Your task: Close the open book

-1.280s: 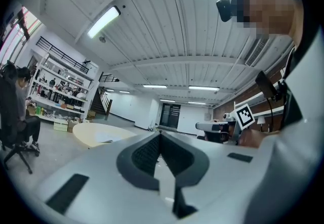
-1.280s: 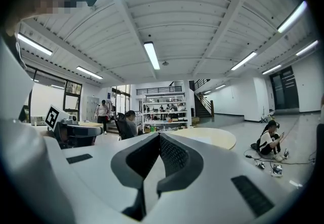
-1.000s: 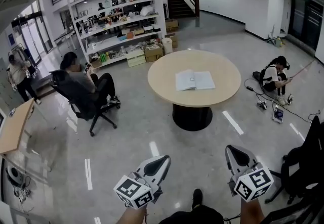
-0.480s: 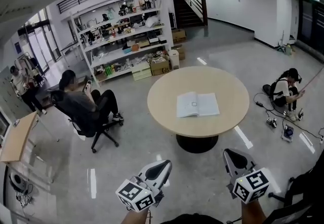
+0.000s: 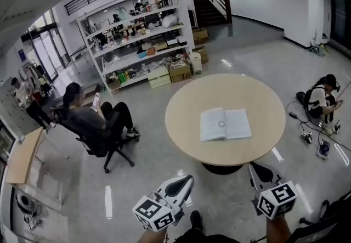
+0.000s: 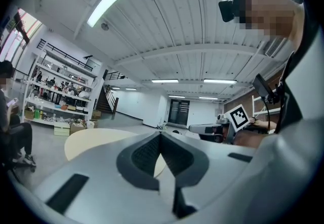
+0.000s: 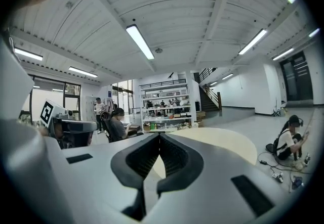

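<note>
An open book with white pages lies flat near the middle of a round beige table. Both grippers are held low in the head view, short of the table's near edge and apart from the book. My left gripper points at the table's left side with its jaws closed tip to tip and nothing between them. My right gripper sits just below the table's front rim, also shut and empty. The tabletop shows beyond the jaws, but the book is hidden in both gripper views.
A person sits in a black office chair left of the table. Another person sits on the floor at the right among cables. Stocked shelves and boxes stand behind. A wooden desk is at the far left.
The table and book have grown larger and moved down the head view. Both grippers have come closer to the table's near edge, still shut.
</note>
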`<action>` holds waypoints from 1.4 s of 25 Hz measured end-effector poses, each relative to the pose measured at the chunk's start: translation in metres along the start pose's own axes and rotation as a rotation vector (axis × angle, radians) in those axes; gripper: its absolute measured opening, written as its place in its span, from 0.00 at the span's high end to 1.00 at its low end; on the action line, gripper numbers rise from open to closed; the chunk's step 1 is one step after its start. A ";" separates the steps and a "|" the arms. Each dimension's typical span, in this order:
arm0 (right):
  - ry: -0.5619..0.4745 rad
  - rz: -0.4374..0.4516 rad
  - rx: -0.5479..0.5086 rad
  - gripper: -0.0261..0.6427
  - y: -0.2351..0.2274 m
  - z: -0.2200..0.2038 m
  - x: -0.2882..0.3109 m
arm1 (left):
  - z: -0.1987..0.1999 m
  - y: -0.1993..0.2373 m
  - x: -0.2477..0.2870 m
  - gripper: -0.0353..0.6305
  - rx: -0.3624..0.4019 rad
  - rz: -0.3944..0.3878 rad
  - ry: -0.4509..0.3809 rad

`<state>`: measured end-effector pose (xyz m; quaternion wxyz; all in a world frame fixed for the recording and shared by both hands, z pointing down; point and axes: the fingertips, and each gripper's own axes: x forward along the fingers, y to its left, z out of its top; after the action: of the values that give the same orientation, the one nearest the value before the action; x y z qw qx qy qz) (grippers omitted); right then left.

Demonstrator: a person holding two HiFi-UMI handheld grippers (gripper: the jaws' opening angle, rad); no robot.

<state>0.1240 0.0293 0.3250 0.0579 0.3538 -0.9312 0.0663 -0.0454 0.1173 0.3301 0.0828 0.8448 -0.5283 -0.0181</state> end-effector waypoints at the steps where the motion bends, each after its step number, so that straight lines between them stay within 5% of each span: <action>1: -0.004 -0.007 -0.003 0.97 -0.006 0.004 0.015 | 0.003 0.014 0.010 0.96 0.000 -0.006 -0.002; 15: -0.005 -0.076 -0.004 0.96 -0.032 0.045 0.206 | 0.029 0.193 0.105 0.96 -0.012 -0.104 0.025; 28: 0.017 -0.002 0.010 0.96 -0.120 0.054 0.316 | 0.036 0.254 0.234 0.96 -0.031 -0.073 0.046; 35: 0.063 0.050 0.005 0.92 -0.166 0.049 0.349 | 0.038 0.271 0.284 0.96 -0.025 0.007 0.048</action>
<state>-0.0270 -0.3292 0.3448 0.0844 0.3285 -0.9372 0.0811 -0.1659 -0.2583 0.3518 0.1059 0.8421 -0.5289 -0.0041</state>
